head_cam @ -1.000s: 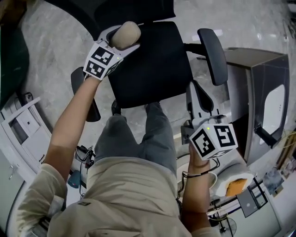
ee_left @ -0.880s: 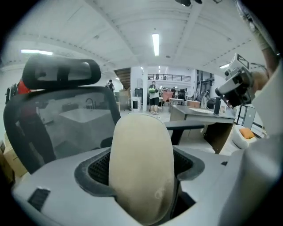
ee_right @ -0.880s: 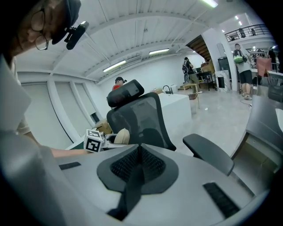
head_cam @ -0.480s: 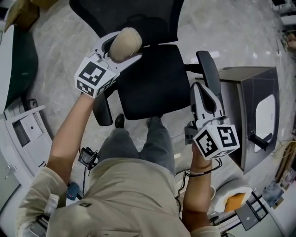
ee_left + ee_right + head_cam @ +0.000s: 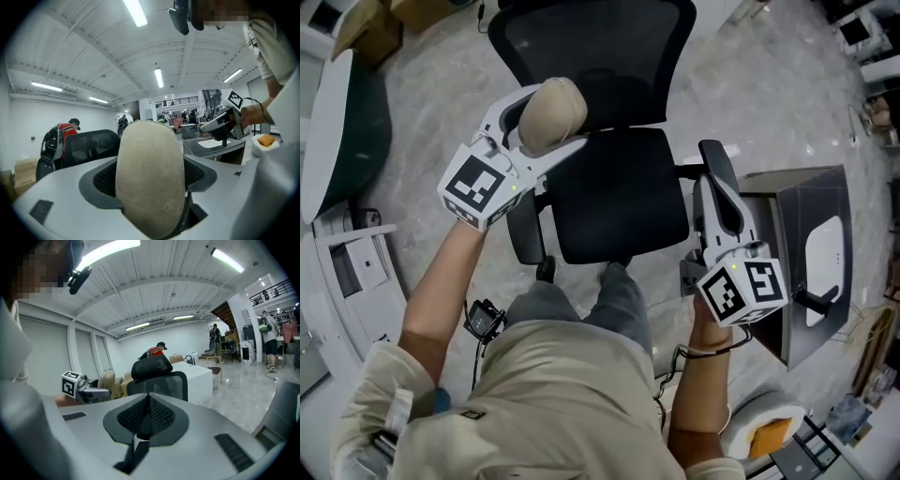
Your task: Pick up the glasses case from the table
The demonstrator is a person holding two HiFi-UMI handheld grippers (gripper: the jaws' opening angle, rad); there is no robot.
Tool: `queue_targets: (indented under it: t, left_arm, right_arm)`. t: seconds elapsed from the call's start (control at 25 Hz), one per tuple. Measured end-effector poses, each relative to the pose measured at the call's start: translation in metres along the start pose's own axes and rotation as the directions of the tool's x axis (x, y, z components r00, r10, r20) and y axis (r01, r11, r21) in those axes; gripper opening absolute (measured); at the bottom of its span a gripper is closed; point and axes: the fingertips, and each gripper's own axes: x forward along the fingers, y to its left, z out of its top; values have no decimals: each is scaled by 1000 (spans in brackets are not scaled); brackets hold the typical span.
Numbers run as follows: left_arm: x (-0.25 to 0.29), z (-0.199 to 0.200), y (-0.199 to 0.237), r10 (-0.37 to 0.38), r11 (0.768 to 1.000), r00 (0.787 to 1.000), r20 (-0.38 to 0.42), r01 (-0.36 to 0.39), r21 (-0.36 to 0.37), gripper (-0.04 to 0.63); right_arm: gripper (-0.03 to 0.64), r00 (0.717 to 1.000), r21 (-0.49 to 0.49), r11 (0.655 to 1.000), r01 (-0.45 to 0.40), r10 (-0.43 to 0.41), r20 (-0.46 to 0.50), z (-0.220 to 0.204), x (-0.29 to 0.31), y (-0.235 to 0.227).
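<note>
The glasses case [image 5: 551, 111] is a beige, rounded, suede-like shell held in the air over a black office chair. My left gripper [image 5: 555, 116] is shut on it, its white jaws pressing the case from both sides. In the left gripper view the case [image 5: 150, 178] stands on end and fills the gap between the jaws. My right gripper [image 5: 713, 186] hangs at the chair's right armrest, jaws together with nothing between them; in its own view my right gripper [image 5: 148, 414] shows its black pads meeting. From there the case [image 5: 107, 379] shows at the left.
The black office chair [image 5: 623, 192] stands straight ahead below both grippers. A grey cabinet [image 5: 811, 253] is at the right, and a white table edge [image 5: 326, 122] and a cardboard box [image 5: 366, 33] are at the left. People stand far off in the hall.
The head view has swung forward, so the chair's backrest now shows. The left gripper keeps hold of the case and sits a little lower left; the right gripper has hardly moved.
</note>
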Motion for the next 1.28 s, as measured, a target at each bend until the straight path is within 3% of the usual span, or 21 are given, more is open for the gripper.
queue_targets:
  t: [0.2, 0.36, 0.52, 0.84, 1.28]
  left_arm:
    - [-42, 40, 4, 24, 1000, 998, 52, -25, 7, 397]
    - [-76, 71, 7, 53, 998, 993, 109, -57, 28, 397]
    - [-112, 83, 5, 88, 996, 993, 84, -87, -13, 397]
    - [-166, 103, 5, 115, 993, 988, 107, -116, 8, 397]
    - [-200, 114, -8, 103, 994, 990, 102, -106, 30, 397]
  right_arm:
    - [23, 1000, -26, 1000, -3, 4, 31, 21, -8, 21]
    - [21, 999, -110, 994, -9, 14, 43, 35, -14, 42]
    - [21, 997, -128, 992, -16, 25, 67, 49, -22, 59]
    - [21, 992, -155, 988, -9, 29, 126, 72, -36, 90]
    - [21, 986, -166, 986, 6, 23, 168, 85, -51, 114]
